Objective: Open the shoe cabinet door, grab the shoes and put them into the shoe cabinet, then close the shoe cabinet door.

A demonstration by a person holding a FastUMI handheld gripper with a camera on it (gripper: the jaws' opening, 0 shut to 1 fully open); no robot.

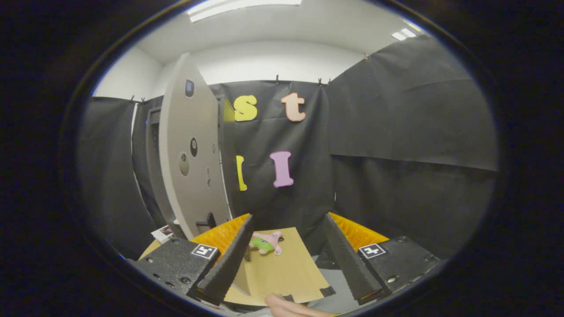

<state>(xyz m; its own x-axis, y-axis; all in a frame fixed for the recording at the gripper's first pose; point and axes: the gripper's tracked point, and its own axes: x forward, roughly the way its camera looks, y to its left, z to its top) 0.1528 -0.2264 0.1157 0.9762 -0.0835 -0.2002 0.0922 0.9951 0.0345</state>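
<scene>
The shoe cabinet (151,154) stands to the left of the fingers, against the booth wall. Its grey door (189,149) is swung open towards me, with a dark handle (205,222) low on its edge. A small pink and green shoe (266,243) lies on a tan cardboard sheet (282,268), low between my fingers and close to the left one. My gripper (288,216) is open, held above the sheet, with nothing between its fingers. The cabinet's inside is mostly hidden behind the door.
A person's hand (286,307) rests at the near edge of the cardboard. A small white card (162,232) lies near the foot of the cabinet door. Black cloth walls close in ahead and to the right.
</scene>
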